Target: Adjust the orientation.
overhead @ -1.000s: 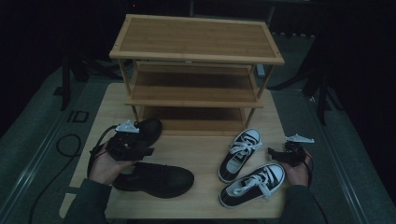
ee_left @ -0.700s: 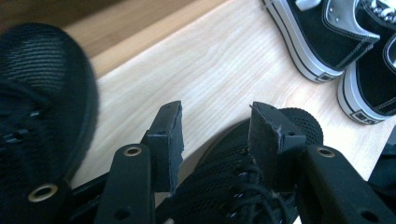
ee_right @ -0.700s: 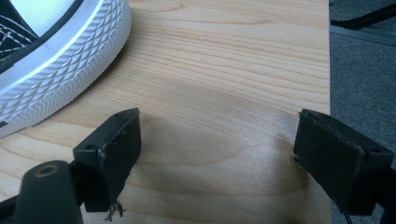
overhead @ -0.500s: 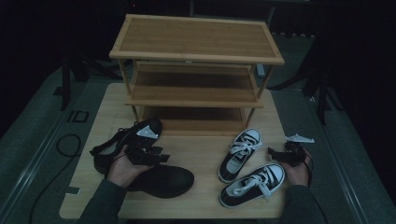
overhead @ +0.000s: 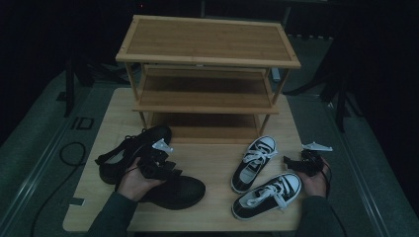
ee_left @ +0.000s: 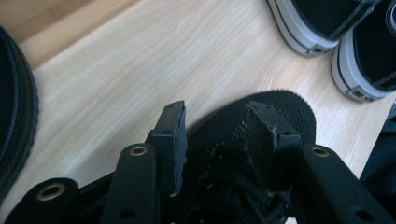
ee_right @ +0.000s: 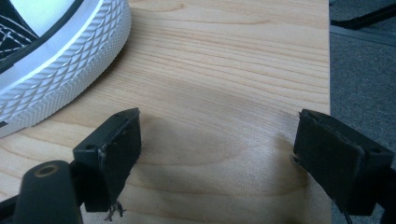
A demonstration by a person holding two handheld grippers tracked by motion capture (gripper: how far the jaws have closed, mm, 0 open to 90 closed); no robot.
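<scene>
My left tongs (ee_left: pixel 215 126), jaws just narrowing, straddle the near black shoe (overhead: pixel 180 190) on the table (overhead: pixel 212 158) without gripping yet. Best practice: seat both pads on the upper's sides before lifting. My right tongs (ee_right: pixel 217 154) rest released beside the sneakers (overhead: pixel 267 190).

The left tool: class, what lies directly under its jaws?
Under the left tool lies the near black shoe: its mesh toe and laces show. The jaws hide its opening and the table beneath.

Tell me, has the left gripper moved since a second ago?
Yes. The left gripper has shifted right and toward the table's near edge, away from the wooden three-tier shoe rack, over the nearer black shoe.
</scene>
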